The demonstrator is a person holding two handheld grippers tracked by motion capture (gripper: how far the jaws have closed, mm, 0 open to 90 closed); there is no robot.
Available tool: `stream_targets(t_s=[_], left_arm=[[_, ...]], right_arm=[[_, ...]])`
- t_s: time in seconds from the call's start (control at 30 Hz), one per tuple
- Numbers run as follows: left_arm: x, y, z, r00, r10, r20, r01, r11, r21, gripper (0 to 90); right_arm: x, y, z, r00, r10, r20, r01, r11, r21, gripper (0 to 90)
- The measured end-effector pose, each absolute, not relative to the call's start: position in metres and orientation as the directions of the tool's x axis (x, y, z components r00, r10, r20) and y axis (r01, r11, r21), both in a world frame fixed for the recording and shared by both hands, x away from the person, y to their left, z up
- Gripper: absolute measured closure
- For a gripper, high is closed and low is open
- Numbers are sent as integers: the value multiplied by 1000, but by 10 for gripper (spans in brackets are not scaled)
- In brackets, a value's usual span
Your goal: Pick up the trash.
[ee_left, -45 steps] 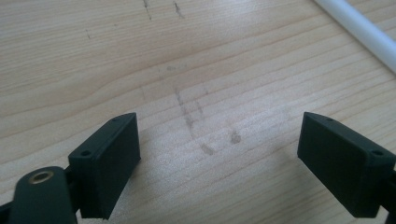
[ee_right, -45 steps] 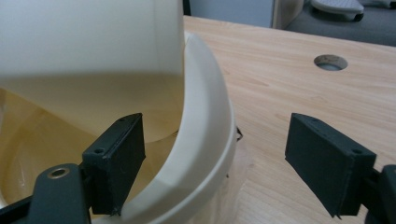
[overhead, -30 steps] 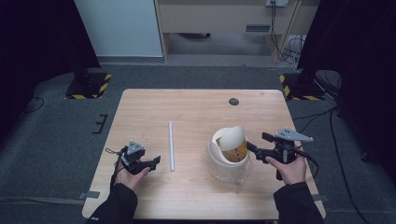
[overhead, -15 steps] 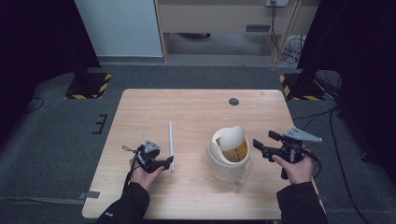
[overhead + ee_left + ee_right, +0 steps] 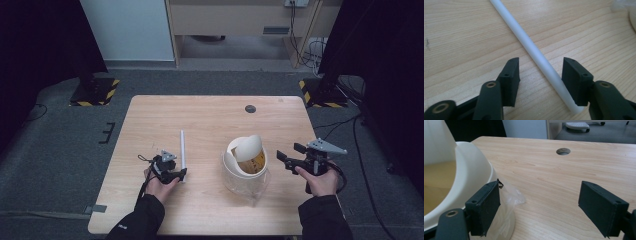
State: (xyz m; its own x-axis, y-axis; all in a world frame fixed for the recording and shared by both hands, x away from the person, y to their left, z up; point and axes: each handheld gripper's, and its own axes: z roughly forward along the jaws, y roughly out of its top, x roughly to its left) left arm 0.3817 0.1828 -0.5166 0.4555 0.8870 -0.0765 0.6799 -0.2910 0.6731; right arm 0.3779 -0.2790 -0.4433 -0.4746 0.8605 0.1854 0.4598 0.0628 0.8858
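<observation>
A thin white rod lies on the wooden table, left of centre. My left gripper is at the rod's near end. In the left gripper view the rod runs slantwise between the jaws of the left gripper. These jaws have just been closing; the right pad is almost on the rod and the left pad stands off it. A cream tub with a raised flap and clear film around it stands right of centre. My right gripper is wide open beside the tub. The right gripper holds nothing.
A round cable hole sits in the table's far part, also seen as the hole ahead of the right jaws. Crumpled clear film spreads at the tub's base. Dark floor surrounds the table.
My left hand has moved right up to the rod's near end, and its jaws have narrowed around it. My right gripper has drawn slightly right, away from the tub.
</observation>
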Motion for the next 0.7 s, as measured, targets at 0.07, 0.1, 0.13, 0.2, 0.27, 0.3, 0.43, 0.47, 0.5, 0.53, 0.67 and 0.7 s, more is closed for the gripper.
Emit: stream_targets(t_s=[0.07,0.1,0.13,0.2,0.27,0.3,0.43,0.47,0.5,0.53,0.67,0.7], left_arm=[[382,184,-517,455,887,-74,687,-297,664,535],[382,185,-517,452,889,-73,697,-301,651,550],[383,185,-517,452,889,-73,702,-303,644,570],[383,186,-517,449,890,-73,707,-304,638,602],[383,188,-517,445,893,-71,714,-306,630,621],[384,190,-516,437,896,-72,720,-301,625,641],[384,192,-516,430,900,-64,722,-301,623,680],[384,193,-516,432,900,-54,720,-308,622,711],[384,193,-516,432,900,-54,720,-308,622,719],[384,193,-516,431,901,-50,720,-310,621,719],[384,193,-516,444,896,-18,708,-339,620,780],[384,193,-516,443,896,-19,708,-337,620,780]], right_arm=[[378,-280,-444,-471,862,185,463,63,884,178],[378,-281,-445,-468,864,185,466,64,882,178],[378,-281,-446,-468,865,183,466,66,882,179],[378,-281,-446,-467,865,182,466,66,882,179],[379,-281,-446,-467,866,179,467,70,881,179],[378,-281,-447,-467,866,179,470,72,880,179],[379,-282,-448,-466,867,176,470,74,879,180],[379,-282,-448,-464,868,178,474,73,878,179],[379,-282,-448,-464,868,178,474,73,878,179],[379,-282,-448,-464,868,177,474,74,878,179],[379,-283,-449,-462,869,175,477,77,876,179],[379,-283,-450,-462,869,175,477,77,876,180]])
